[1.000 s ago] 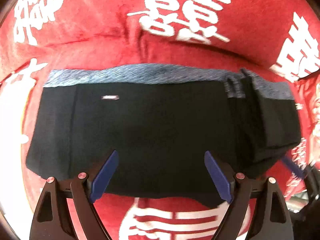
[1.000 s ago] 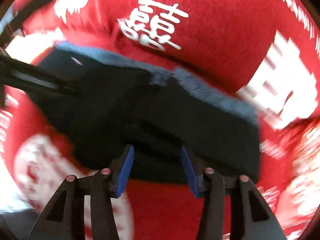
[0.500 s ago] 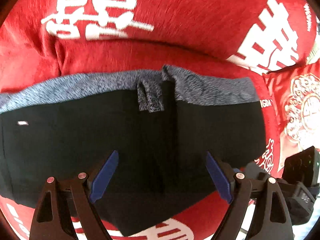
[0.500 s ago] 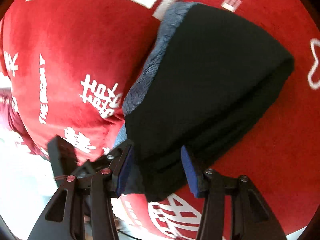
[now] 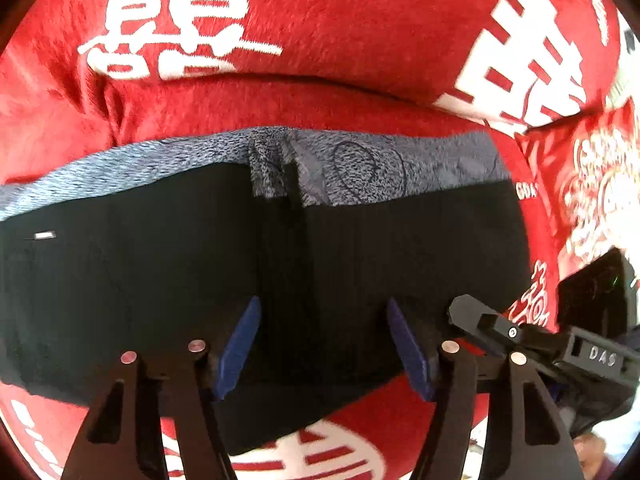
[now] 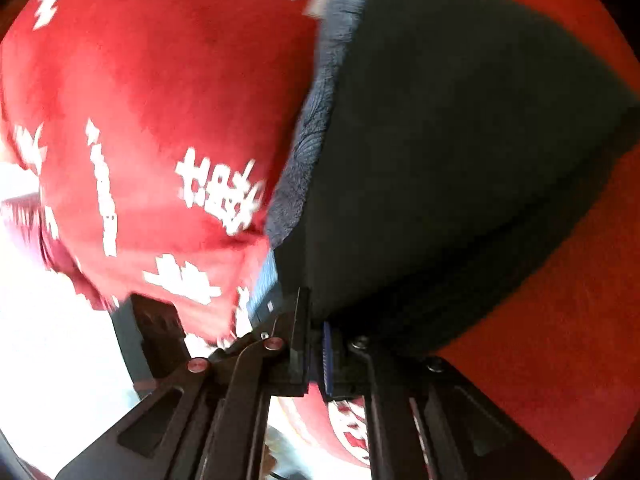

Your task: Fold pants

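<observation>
The black pants lie folded on a red blanket with large white characters; their grey waistband runs along the far edge of the fold. A small white label sits on the black cloth near its left end. The near edge of the pants lies close to a white round print on the blanket.

The left gripper hangs over the near part of the pants and points steeply down at them. Its jaws have just been closing and now stand about half apart, with the black cloth under the gap; the blue pads do not visibly press the cloth, so it grasps nothing.

The right gripper comes in low from the right end of the pants. Its jaws have just been closing and are now clenched on the corner of the folded cloth, which bulges out right before the fingers. In the left wrist view its black body lies level beside the right edge of the pants.
</observation>
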Demonstrator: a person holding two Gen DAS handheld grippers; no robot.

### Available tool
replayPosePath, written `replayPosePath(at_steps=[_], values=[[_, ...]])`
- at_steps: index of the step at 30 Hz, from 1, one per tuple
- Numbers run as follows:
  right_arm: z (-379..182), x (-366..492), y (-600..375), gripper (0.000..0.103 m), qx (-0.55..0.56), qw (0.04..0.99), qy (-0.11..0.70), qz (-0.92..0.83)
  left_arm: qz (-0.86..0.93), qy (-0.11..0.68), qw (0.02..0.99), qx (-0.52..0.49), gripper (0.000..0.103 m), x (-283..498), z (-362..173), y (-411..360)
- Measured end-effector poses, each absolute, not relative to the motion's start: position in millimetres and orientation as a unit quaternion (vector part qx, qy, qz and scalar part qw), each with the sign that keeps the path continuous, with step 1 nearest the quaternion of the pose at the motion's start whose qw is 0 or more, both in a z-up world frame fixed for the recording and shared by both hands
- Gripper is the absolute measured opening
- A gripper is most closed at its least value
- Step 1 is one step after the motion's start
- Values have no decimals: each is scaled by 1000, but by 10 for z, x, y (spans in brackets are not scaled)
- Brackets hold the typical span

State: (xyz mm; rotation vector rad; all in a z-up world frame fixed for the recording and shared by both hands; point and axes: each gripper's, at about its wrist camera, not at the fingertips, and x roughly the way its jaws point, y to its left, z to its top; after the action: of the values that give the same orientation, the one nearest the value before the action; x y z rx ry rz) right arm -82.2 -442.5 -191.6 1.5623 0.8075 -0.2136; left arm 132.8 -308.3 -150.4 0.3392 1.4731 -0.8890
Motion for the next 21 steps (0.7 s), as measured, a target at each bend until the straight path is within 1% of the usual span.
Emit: replayPosePath(at_steps=[2,4,6,8,10,12,13,15,17,19,21], values=[[-1996,-852,-4388,5,680,622,375,-104,-363,640,654,174,68,1278,-1599,-3013],[-2170,-838,-4368,5,667,612,408,-119,-346,660,648,158,69,1303,-1716,-2953],[-2217,-845,-4343,4,650,626,417,-111,-332,662,656,148,79,1323,-1709,-2906],[-2159,-813,-4352,6,636,633,430,-104,-333,646,668,160,79,1303,-1634,-2903],[-2083,-756,-4348,15,624,631,454,-80,-331,636,675,174,79,1295,-1561,-2903],[-1892,-706,-4342,44,593,642,484,-47,-335,623,684,179,79,1319,-1444,-2924],[-1742,-746,-4377,47,573,665,478,-36,-336,617,688,180,79,1339,-1390,-2945],[-1434,-843,-4606,52,543,710,447,-35,-342,606,697,176,79,1398,-1282,-3024],[-1283,-961,-4915,52,530,730,426,-67,-347,600,699,175,79,1440,-1234,-3130],[-1304,-1065,-5355,52,535,733,405,-115,-352,593,702,175,79,1471,-1216,-3304],[-1426,-1134,-5664,52,542,721,404,-151,-357,593,701,174,79,1467,-1236,-3495]])
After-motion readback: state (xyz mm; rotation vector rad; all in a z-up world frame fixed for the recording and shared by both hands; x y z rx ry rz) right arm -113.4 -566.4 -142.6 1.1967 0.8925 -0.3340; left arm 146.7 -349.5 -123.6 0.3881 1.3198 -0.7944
